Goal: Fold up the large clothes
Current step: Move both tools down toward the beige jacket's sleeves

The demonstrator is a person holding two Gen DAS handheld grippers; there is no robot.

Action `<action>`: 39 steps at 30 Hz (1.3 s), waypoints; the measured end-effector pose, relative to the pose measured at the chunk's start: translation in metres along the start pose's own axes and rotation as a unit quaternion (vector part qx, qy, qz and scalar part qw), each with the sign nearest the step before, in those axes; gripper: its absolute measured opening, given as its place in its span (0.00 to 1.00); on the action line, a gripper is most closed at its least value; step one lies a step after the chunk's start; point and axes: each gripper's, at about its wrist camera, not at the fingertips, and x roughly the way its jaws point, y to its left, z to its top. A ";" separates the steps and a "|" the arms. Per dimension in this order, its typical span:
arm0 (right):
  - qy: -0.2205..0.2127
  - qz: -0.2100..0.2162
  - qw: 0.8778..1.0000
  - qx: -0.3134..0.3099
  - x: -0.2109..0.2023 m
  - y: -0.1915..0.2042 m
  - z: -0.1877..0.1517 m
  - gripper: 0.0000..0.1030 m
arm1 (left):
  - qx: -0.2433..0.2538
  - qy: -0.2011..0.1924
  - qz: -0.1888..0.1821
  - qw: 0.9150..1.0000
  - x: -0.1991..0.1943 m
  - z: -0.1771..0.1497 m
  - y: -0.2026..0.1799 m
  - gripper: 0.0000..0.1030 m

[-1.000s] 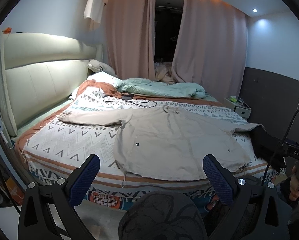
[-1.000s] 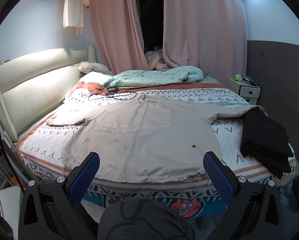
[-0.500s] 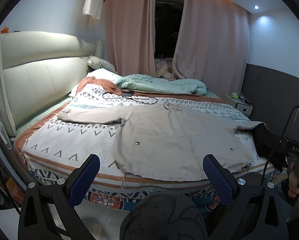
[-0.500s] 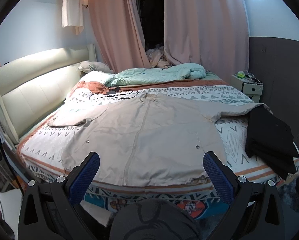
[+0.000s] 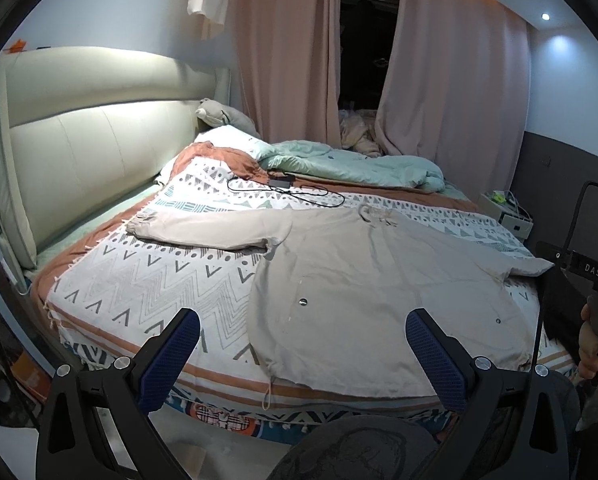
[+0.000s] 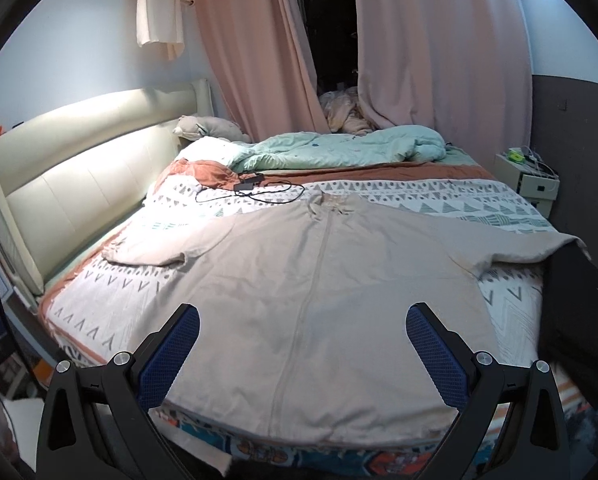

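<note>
Both claws have closed in on the bed [image 5: 99, 320] over the last second. Beige jacket [image 6: 339, 292] lies spread flat, unfolded. Left claw [image 5: 299, 344] and right claw [image 6: 303, 344] gape wide, empty. Grasping comes next, I judge.

Only readable txt: "DAS" in white letters on the black body of the right gripper [image 5: 591, 270], seen at right edge of left wrist view. Nothing else legible; no labels on bed, garment or wall.
</note>
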 end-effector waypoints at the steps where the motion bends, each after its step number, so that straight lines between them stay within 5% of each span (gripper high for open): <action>1: 0.001 0.005 1.000 0.001 0.008 0.002 0.005 1.00 | -0.002 0.001 0.002 1.000 0.005 0.003 0.002 1.00; 11: 0.036 0.021 0.998 -0.039 0.096 0.021 0.044 1.00 | -0.028 0.019 0.032 0.999 0.075 0.038 0.023 1.00; 23: 0.080 0.011 0.997 -0.016 0.201 0.021 0.069 1.00 | -0.086 0.065 0.046 0.993 0.181 0.052 0.070 1.00; 39: 0.154 0.038 0.987 -0.001 0.327 0.030 0.058 0.85 | -0.182 0.097 0.108 0.972 0.304 0.076 0.209 0.83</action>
